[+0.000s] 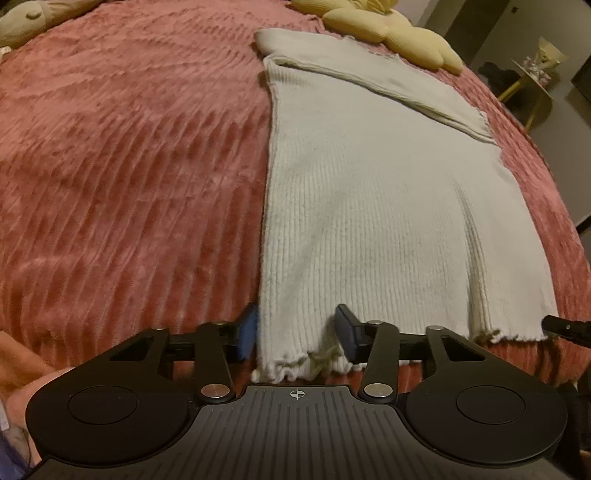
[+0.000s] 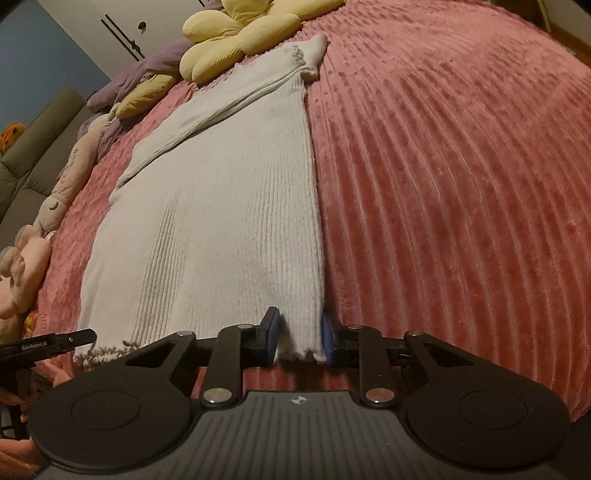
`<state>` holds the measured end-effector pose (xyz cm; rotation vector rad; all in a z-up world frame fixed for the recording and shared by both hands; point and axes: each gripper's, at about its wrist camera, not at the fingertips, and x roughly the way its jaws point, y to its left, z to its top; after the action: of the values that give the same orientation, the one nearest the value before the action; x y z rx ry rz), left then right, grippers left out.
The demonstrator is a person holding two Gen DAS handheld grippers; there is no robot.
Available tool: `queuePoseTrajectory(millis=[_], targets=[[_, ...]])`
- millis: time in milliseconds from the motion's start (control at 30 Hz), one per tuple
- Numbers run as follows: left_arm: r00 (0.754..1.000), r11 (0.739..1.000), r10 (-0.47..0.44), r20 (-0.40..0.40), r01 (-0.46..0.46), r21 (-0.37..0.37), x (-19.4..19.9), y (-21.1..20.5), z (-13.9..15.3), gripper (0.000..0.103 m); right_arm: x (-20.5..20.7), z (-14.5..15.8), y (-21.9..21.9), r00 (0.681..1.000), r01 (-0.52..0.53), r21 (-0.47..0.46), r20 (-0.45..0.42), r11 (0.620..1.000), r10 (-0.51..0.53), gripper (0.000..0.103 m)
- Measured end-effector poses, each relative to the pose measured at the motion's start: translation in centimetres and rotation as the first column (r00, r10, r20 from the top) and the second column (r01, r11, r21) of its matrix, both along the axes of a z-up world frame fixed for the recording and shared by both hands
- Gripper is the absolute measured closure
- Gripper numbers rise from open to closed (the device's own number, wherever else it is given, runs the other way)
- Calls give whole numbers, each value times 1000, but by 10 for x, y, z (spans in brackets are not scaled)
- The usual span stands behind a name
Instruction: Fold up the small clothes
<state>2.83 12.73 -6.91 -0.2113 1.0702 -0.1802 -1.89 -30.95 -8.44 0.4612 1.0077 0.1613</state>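
A cream ribbed knit garment (image 1: 369,206) (image 2: 221,206) lies flat and long on the pink plush bedspread (image 1: 129,166), one sleeve folded across its far end. My left gripper (image 1: 297,334) is at the near left corner of the frilled hem, blue pads closed on a puckered strip of fabric. At the near right corner, my right gripper (image 2: 299,338) pinches the hem edge between its pads. Each gripper's tip shows at the edge of the other's view: the right gripper (image 1: 561,325) and the left gripper (image 2: 74,338).
A yellow flower-shaped pillow (image 1: 391,33) (image 2: 240,29) sits just past the garment's far end. Plush toys (image 2: 37,251) and a purple cushion (image 2: 147,74) line one bed edge. A small yellow-legged side table (image 1: 535,70) stands beyond the bed. Pink bedspread (image 2: 461,184) stretches wide beside the garment.
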Motion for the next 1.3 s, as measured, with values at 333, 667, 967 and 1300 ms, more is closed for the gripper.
queuePoseTrajectory(millis=[333,667,967,1300], targets=[[999,995,-23,-30,20,-97,-2,9,-3,55,-1,-4,-5,1000,-10,83,-26,997,13,80],[992,991,-101,-75,93,-95,9,6,-7,89,3,-9,-11,998,17,144,-60,989,-8,93],[998,972,-36,50,46,-230,26,19,34,92,12,10,-25,998,67,274,-12,959,-66,94],[969,974,118,219,-70,-214,106,25,70,92,87,65,-9,979,24,125,196,992,-49,94]])
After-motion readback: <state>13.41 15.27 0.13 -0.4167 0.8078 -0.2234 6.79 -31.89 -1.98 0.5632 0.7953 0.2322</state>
